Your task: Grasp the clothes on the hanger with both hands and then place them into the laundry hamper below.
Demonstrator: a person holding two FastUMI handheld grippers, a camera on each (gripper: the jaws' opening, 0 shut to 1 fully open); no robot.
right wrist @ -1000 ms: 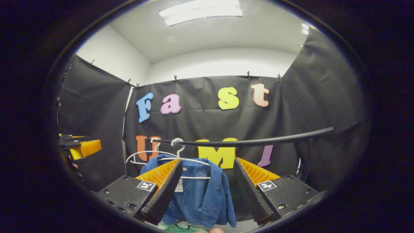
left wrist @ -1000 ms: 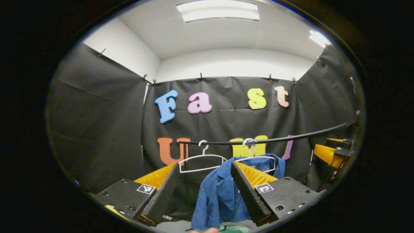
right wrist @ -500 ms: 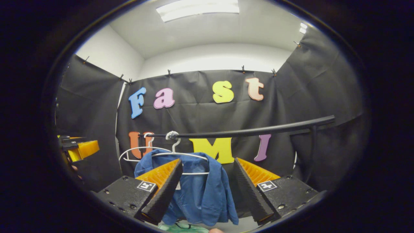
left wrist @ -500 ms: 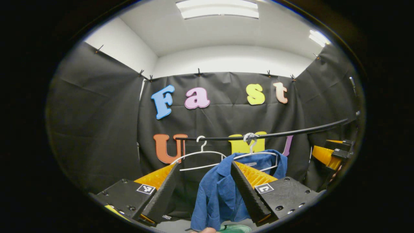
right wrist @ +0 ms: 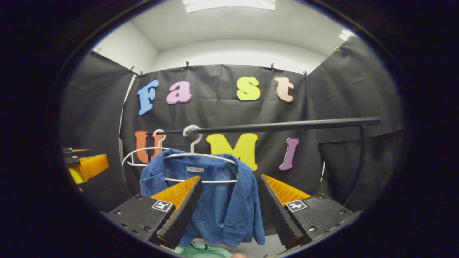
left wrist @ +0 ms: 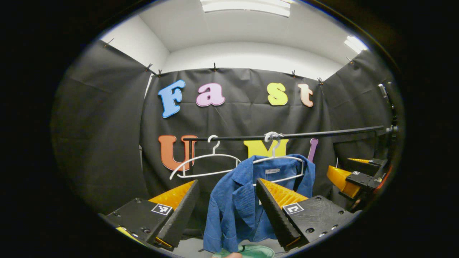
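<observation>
blue jacket (right wrist: pixel 218 200) on white hanger (right wrist: pixel 195 154) (both grippers spread, apart from it).

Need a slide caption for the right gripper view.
Open right tool faces blue shirt on white hanger, hung from black rail.

Black rail (right wrist: pixel 272 126) carrying two white hangers: one bare (left wrist: pixel 206 165), one (right wrist: pixel 200 157) bearing a blue shirt (right wrist: pixel 222 208).

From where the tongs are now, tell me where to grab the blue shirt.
Take the blue shirt at its two shoulders, where it drapes over the white hanger: left tongs on the collar-side shoulder, right tongs on the other, coming in from the front. Both are open, and the cloth hangs loose there.
</observation>
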